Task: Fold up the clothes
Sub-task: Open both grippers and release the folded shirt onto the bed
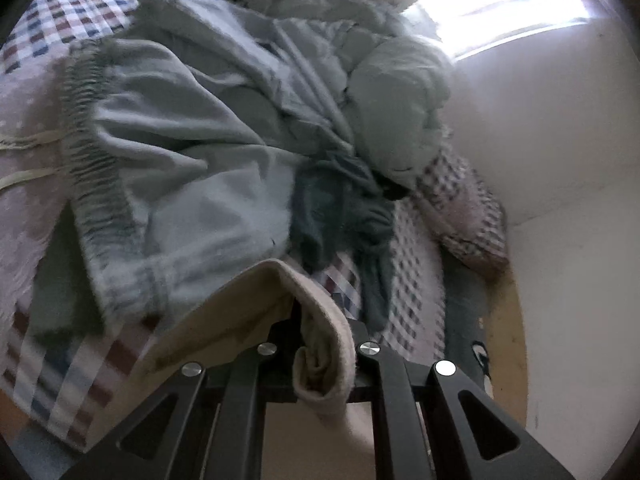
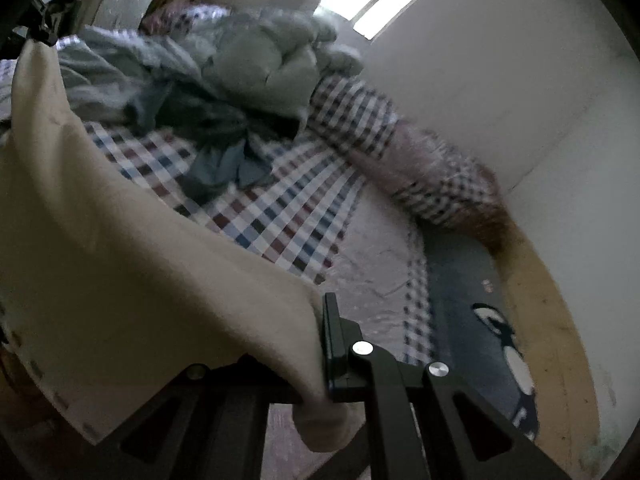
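A cream garment [image 1: 256, 312] hangs between both grippers above a bed. My left gripper [image 1: 316, 320] is shut on one folded edge of it, and a bunch of the cloth sticks out below the jaws. My right gripper [image 2: 320, 320] is shut on another edge of the same cream garment [image 2: 120, 264], which stretches up and to the left across that view. On the bed lies a pale grey-blue garment [image 1: 192, 168] with an elastic waistband, and beside it a dark teal crumpled piece [image 1: 344, 208]. Both views are motion-blurred.
The bed carries a checked sheet [image 2: 280, 216] and a checked pillow [image 2: 432, 168] against the white wall [image 2: 520, 80]. A bunched grey-green quilt [image 1: 392, 92] fills the far side. A blue patterned mat [image 2: 480, 320] lies near the bed's wooden edge [image 2: 552, 320]. A bright window [image 1: 500, 8] is behind.
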Demonstrator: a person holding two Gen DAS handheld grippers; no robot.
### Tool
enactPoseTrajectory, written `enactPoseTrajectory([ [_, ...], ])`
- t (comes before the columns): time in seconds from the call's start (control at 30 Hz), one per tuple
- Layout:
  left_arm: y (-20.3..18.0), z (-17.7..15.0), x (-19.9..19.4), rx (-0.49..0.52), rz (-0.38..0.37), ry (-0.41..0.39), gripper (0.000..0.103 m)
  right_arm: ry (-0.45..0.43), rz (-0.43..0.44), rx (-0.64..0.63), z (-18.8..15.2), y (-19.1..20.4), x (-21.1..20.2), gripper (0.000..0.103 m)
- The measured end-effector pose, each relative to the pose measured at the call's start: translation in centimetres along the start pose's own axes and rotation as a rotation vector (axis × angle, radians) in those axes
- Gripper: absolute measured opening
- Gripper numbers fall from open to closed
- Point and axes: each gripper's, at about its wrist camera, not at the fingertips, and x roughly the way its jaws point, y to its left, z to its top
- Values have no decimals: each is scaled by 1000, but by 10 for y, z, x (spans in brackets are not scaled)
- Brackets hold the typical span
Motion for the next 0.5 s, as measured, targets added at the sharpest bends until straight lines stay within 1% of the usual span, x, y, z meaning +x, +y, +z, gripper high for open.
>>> enactPoseTrajectory([
  [0.17, 14, 26, 62, -33, 89, 55, 9, 95, 98, 3, 14, -8, 81, 4],
  [0.3, 27, 35, 103, -50, 176, 96, 10, 203, 206, 10, 18, -6, 145, 4],
  [0.4, 34, 36, 115, -42, 197, 112, 11, 272, 269, 6, 16, 3, 190, 4],
  [0.5, 34, 34, 110, -14, 175, 114, 12, 307, 330, 38, 9, 7, 217, 8],
])
